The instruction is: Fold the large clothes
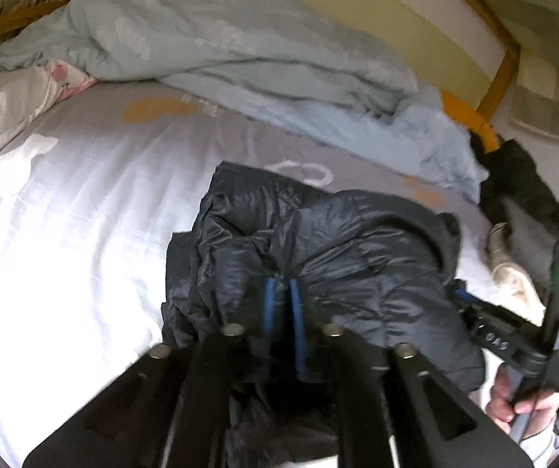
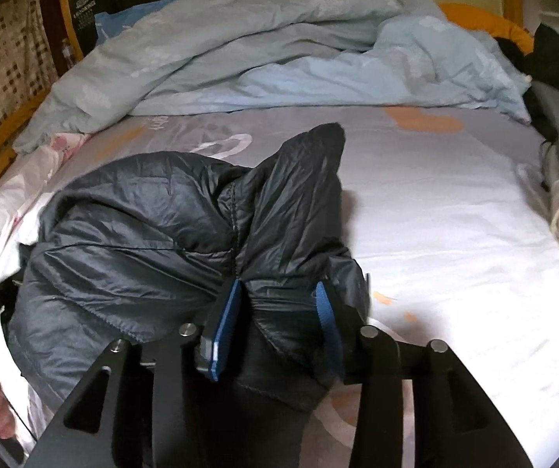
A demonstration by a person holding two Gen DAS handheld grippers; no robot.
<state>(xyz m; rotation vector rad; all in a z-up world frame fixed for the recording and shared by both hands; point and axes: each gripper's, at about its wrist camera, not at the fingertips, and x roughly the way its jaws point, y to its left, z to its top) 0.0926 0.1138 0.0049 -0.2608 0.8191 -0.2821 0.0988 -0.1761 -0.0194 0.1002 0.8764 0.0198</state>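
Fingers of the left gripper [image 1: 282, 304] stood close together w/ only a thin gap, blue pads over the dark puffy jacket [image 1: 318, 257]; couldn't tell if any fabric was pinched between them. Right gripper [image 2: 279, 312] had its fingers apart, a bunched fold of the jacket [image 2: 162, 241] sitting between the blue pads, the cloth touching the right-hand pad; the left pad looked just beside it.

Jacket lay crumpled on the white bed sheet [image 1: 64, 214], near the bed's front edge, one corner poking up toward the middle. Light blue quilt [image 2: 240, 50] was heaped along the far edge of the bed, by the yellow wooden frame [image 1: 501, 74]. Dark clothes [image 1: 525, 183] sat piled at the bed's right edge. A hand [image 1: 513, 405] gripped the right tool's handle.
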